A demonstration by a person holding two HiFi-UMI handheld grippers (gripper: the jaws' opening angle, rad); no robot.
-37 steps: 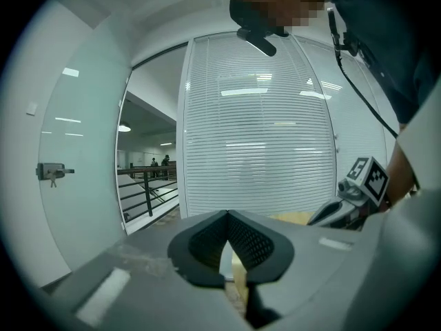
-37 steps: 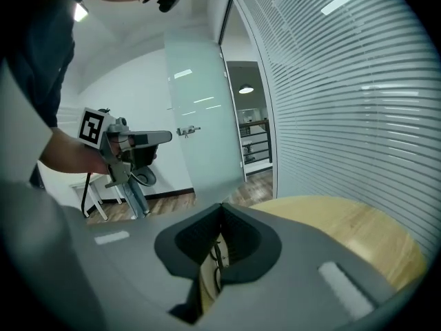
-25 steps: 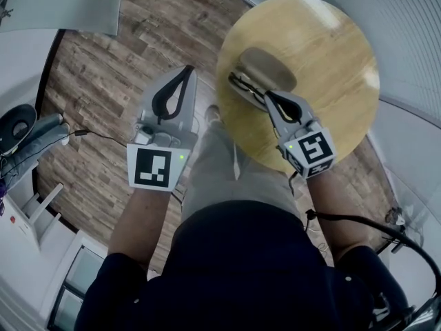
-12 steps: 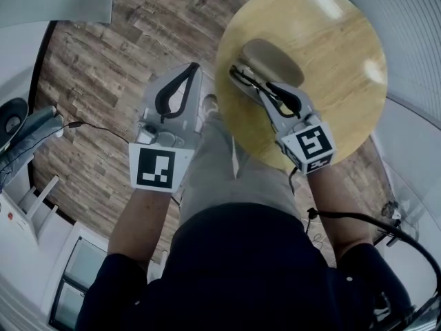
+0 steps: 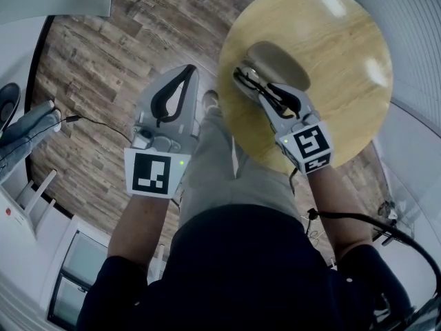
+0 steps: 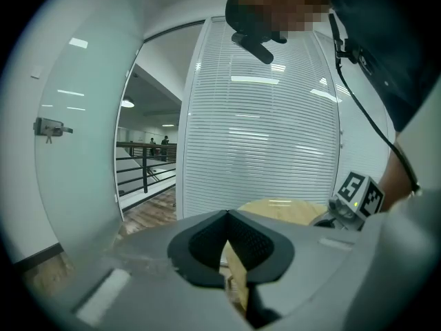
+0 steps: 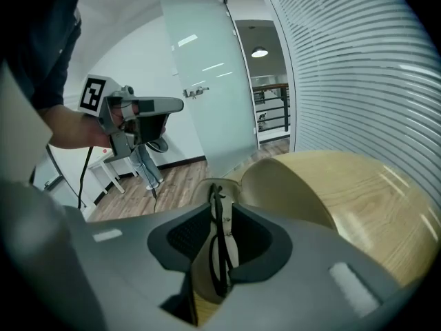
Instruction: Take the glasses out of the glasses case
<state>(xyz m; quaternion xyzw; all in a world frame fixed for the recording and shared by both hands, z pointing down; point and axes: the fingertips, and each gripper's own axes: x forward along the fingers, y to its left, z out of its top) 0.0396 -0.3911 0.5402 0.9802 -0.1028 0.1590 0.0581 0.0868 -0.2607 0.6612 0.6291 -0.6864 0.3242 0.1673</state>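
the right gripper (image 5: 264, 96) is pinched onto the black-framed glasses (image 5: 247, 81), which lie in the open tan clamshell glasses case (image 5: 281, 63) on the round wooden table (image 5: 337, 26). their long axis runs roughly 10 to 4 o'clock, in line with the jaws. the left gripper (image 5: 187, 72), closed and empty, hangs at 9 o'clock, off the table.

No legible text or numbers anywhere.
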